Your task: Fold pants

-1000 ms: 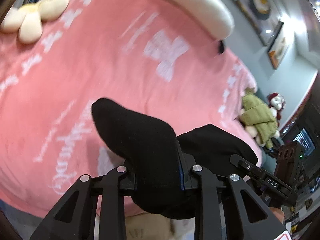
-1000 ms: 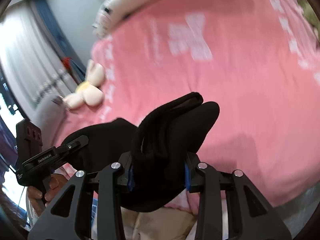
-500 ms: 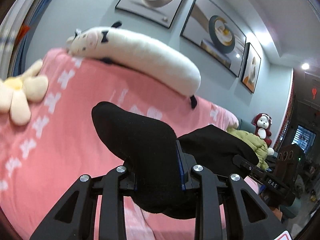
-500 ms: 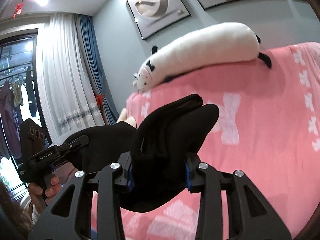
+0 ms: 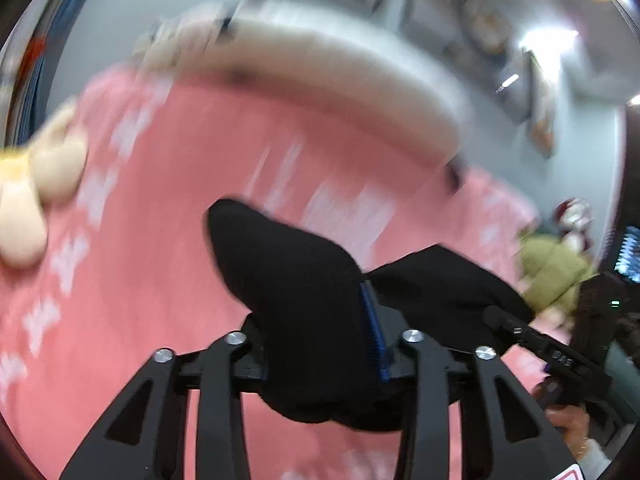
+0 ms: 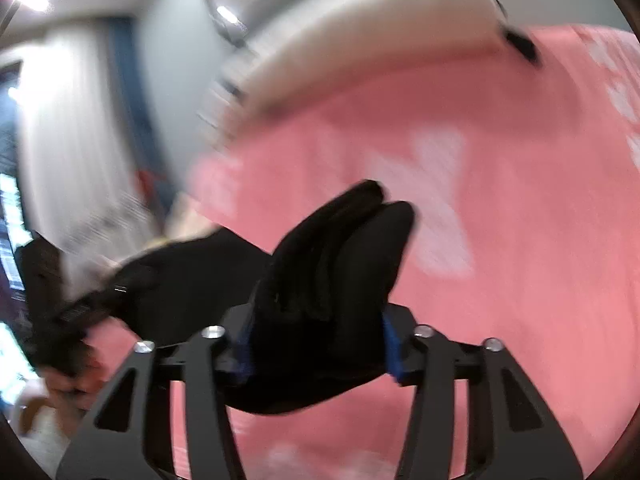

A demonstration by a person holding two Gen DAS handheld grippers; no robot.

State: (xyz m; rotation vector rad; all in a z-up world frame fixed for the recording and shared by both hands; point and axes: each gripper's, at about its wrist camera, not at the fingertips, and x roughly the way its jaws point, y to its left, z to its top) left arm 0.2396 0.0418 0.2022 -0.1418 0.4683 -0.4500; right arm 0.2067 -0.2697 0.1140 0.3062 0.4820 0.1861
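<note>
The black pants (image 5: 296,280) hang between my two grippers above the pink bed (image 5: 168,248). My left gripper (image 5: 320,356) is shut on one bunched end of the pants. My right gripper (image 6: 320,348) is shut on the other bunched end (image 6: 336,264). The cloth spans toward the other gripper in each view: the right gripper shows at the right of the left wrist view (image 5: 560,356), the left gripper at the left of the right wrist view (image 6: 68,312). Both views are blurred by motion.
A long white plush bolster (image 5: 340,64) lies along the bed's far edge, also in the right wrist view (image 6: 360,28). A cream flower plush (image 5: 28,196) lies at the left. A green plush (image 5: 556,272) sits at the right. Curtains (image 6: 76,140) hang at the left.
Both grippers, still shut on the pants, first tilted up toward the wall and pictures and are now swinging back down toward the bed, blurring the views.
</note>
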